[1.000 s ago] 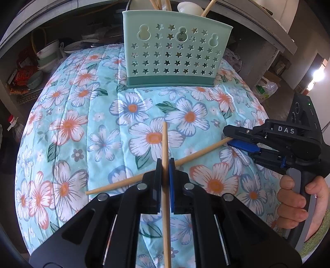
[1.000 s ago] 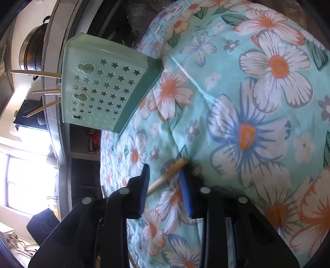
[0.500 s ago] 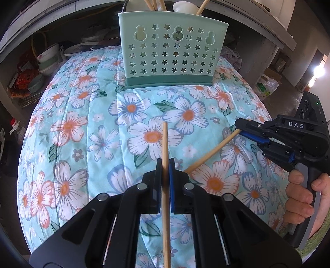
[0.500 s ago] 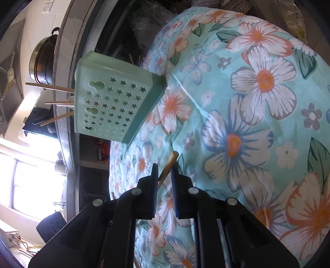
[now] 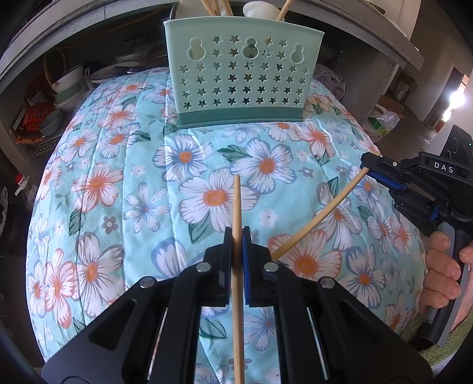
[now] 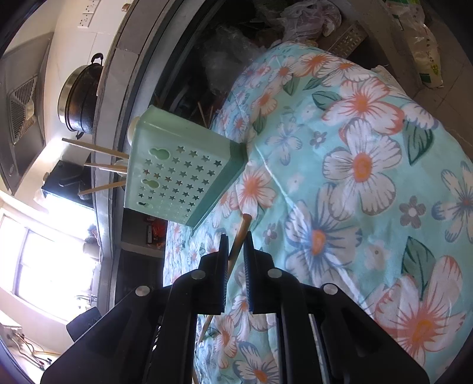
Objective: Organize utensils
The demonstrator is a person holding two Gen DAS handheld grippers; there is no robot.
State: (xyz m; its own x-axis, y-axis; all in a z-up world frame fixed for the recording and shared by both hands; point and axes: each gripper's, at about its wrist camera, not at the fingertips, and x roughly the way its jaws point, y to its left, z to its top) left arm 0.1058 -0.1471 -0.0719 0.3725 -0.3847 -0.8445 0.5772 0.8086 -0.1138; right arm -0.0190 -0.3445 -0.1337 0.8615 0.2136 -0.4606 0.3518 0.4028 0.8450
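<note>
Left hand-held gripper: black frame, blue pad on one finger, jaws pinching a wooden chopstick partway along its length. The stick runs lengthwise between the fingers; its tip points toward the far edge of the desk, over a white-and-orange flower of the cloth.

Right hand-held gripper: black frame, blue pads, jaws nipped on the thick end of a second chopstick. In the left wrist view it sits over the right edge of the desk, held by the person's hand; that stick slants down and left, and its lower end passes behind the left fingers. Whether it touches the cloth cannot be told.

Desk: covered by a floral tablecloth, turquoise with white, orange-centred flowers.

Utensil holder: mint-green plastic, star-shaped perforations, darker green base. It stands upright at the far edge of the desk, centred. It holds several more chopsticks and a pale, rounded utensil that rise above its rim.

Background: dark pot on a counter behind the holder.
</note>
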